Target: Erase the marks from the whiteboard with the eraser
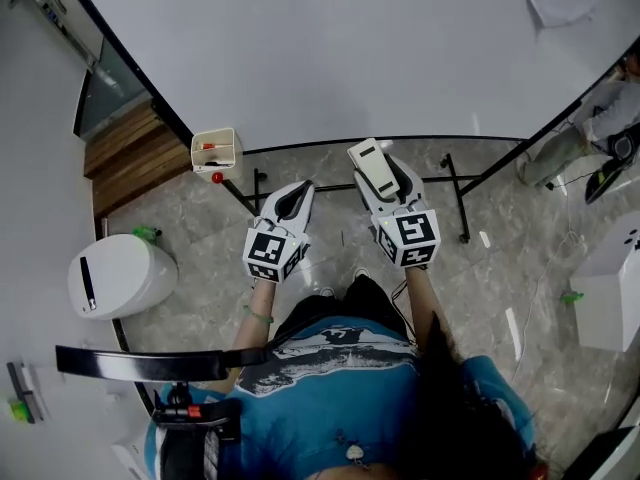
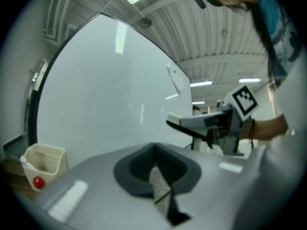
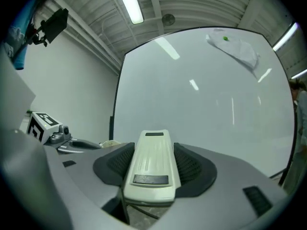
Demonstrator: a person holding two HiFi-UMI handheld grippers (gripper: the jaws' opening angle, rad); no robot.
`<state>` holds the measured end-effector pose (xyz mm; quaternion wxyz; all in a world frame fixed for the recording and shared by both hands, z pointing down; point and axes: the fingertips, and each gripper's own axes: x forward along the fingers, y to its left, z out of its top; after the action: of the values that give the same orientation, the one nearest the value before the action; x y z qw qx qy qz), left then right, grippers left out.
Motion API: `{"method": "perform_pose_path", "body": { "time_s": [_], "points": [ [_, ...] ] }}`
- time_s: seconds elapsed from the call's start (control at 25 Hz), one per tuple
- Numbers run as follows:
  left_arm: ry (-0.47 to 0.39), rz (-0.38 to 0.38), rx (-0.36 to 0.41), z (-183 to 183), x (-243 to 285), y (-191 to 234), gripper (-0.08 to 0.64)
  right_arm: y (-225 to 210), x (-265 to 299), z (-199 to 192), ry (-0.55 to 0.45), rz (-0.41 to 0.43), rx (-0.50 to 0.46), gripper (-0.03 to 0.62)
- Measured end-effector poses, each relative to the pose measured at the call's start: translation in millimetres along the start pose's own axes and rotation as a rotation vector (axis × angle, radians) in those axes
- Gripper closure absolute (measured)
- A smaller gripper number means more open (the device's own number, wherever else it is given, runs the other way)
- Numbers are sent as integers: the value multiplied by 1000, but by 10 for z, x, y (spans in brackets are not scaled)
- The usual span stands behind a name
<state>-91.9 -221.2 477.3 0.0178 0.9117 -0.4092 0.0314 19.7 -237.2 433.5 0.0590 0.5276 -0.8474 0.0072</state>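
Right gripper view has the cream eraser [image 3: 149, 166] clamped between the right gripper [image 1: 384, 182] jaws, pointing at the whiteboard [image 3: 201, 95] near its bottom edge. The left gripper [image 1: 291, 201] sits just beside it, jaws pinched together on nothing. A small cream box [image 1: 216, 150] hangs at the board's lower left.

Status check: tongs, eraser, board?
Left tongs shut, empty. Right tongs shut on eraser, not touching whiteboard. No marks seen; nothing in the way.
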Motion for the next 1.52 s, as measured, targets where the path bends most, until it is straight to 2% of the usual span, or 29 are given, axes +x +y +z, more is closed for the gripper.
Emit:
{"method": "perform_pose_path", "body": {
  "time_s": [0.24, 0.52, 0.6, 0.72, 0.84, 0.92, 1.16, 1.52],
  "points": [
    [-3, 9, -11, 117, 238, 53, 557, -639, 201, 744, -125, -69, -127, 330],
    [-12, 6, 5, 194, 558, -36, 557, -1465, 348, 1799, -319, -193, -345, 330],
    [-10, 6, 10, 197, 629, -65, 557, -1757, 320, 2122, -395, -247, -362, 330],
    [-7, 14, 7, 204, 668, -55, 557, -2156, 236, 2541, -499, -341, -337, 330],
    [-4, 28, -5, 189, 698, -8, 557, -2468, 213, 2717, -538, -415, -309, 330],
    [-5, 33, -8, 198, 730, 14, 557, -2577, 244, 2726, -536, -427, -315, 330],
    [-5, 47, -17, 226, 786, 58, 557, -2505, 274, 2657, -557, -403, -311, 330],
    [7, 45, -25, 198, 776, 52, 557, -1262, 846, 2379, -525, -236, -466, 330]
  ]
}}
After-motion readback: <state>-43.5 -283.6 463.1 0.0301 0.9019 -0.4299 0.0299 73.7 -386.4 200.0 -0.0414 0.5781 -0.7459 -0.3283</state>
